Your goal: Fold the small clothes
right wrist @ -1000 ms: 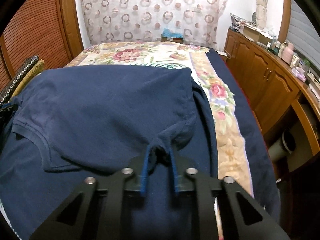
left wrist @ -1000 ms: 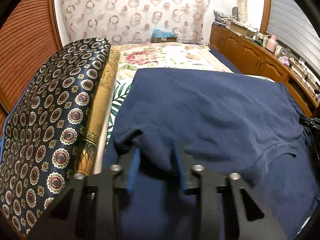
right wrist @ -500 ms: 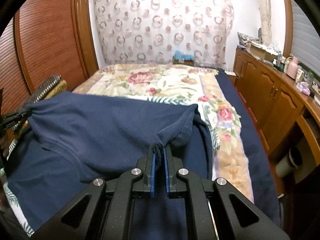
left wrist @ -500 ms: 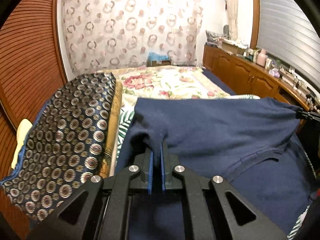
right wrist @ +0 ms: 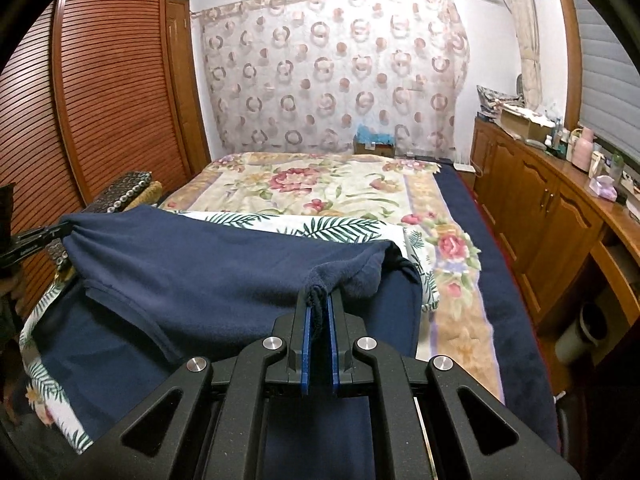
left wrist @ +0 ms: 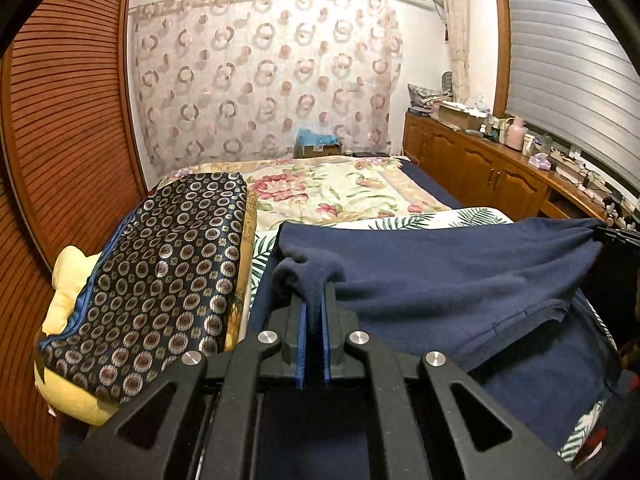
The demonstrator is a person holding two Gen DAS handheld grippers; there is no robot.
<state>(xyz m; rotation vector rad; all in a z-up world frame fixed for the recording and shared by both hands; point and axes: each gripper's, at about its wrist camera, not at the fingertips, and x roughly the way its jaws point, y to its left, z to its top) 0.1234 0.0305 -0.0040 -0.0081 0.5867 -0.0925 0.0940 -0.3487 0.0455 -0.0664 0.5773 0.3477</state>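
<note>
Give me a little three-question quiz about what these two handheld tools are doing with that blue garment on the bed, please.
1. True or false: the left tool is clamped on the navy garment.
2. What does the right tool pinch? A) a pillow B) a corner of the navy garment C) nothing
3. Fill in: beside the garment lies a dark cushion patterned with ____.

Key
1. True; cloth sits between its shut pads.
2. B
3. Circles, or round medallions.
</note>
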